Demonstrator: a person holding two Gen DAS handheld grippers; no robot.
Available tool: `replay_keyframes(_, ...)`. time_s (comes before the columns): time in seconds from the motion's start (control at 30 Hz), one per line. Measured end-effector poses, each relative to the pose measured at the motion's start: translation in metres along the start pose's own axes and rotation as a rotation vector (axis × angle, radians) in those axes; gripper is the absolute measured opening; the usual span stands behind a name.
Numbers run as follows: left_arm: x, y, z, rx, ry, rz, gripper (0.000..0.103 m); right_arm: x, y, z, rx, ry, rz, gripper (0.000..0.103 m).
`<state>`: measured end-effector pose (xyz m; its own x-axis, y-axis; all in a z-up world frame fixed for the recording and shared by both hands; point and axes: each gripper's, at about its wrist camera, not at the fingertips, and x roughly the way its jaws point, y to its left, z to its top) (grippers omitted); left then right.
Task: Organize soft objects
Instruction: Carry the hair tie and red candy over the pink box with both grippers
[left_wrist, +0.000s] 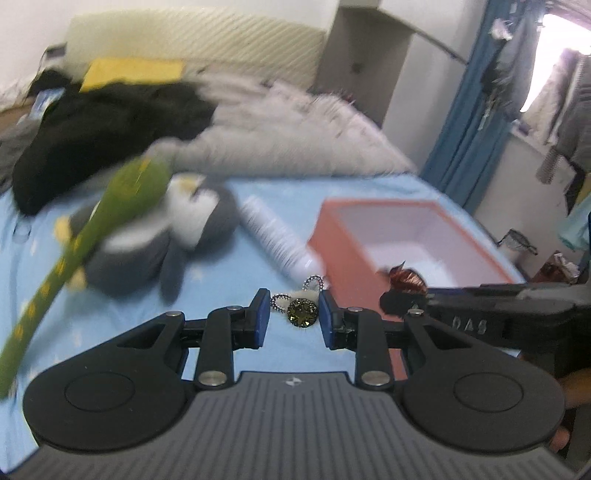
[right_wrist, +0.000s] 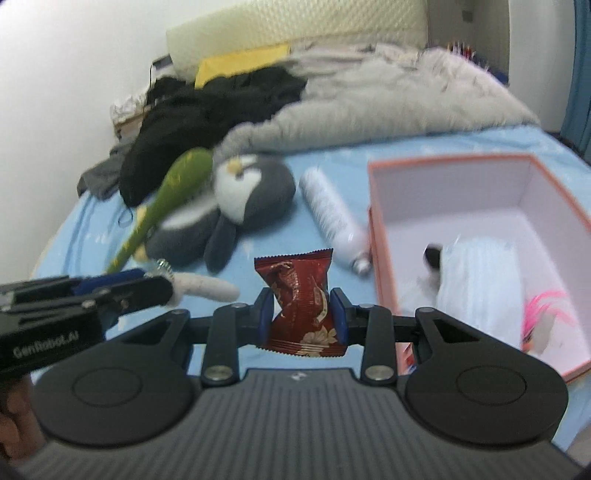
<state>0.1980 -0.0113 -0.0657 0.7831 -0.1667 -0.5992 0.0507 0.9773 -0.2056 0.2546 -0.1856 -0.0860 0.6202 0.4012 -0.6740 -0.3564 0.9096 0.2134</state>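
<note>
Right gripper: fingers closed on a red snack packet, pinched at its waist so the foil is crumpled between the pads. The packet stands upright, clear of the bed, with the open orange box at about three o'clock from it.

Left gripper: a small fuzzy white item with a dark faceted gem and a beaded loop, here called the ornament, sits between the narrow-set fingers. The right wrist view shows a pale fuzzy piece projecting from those fingers, so I judge it held, though pad contact is not clearly seen.

Step in hand, as judged: carry both items to the box. Recommendations: keep the packet grip at the waist without tightening further; bring each gripper over the box wall before opening; lower into a free part of the box, as it already holds a white bundle and something with pink tufts; release one hand at a time, since the grippers are close together.

Surface: a bed with a light blue sheet. On it, at eleven o'clock from the packet, lie a grey-and-white plush penguin and a green plush bat-shaped toy; a white bottle lies just beside the box.

Room: a grey blanket and dark clothing are heaped towards the headboard; a blue curtain hangs at a bright window. Both views are motion-blurred.
</note>
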Motion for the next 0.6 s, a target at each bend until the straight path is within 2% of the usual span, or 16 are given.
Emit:
replay_keyframes(0.27,-0.001,-0.059,0.067,0.102,-0.102,-0.085,0.033,-0.052,-0.026,0.043,-0.005,-0.150,-0.067,0.037)
replay_keyframes(0.47,0.022,-0.102,0.098,0.115,-0.097,-0.153,0.033,-0.073,-0.059,0.058,0.018,-0.202,-0.136,0.037)
replay_keyframes(0.6,0.049,-0.133,0.110,0.134,-0.066,-0.194,0.033,-0.076,-0.084,0.062,0.045,-0.199,-0.175,0.037)
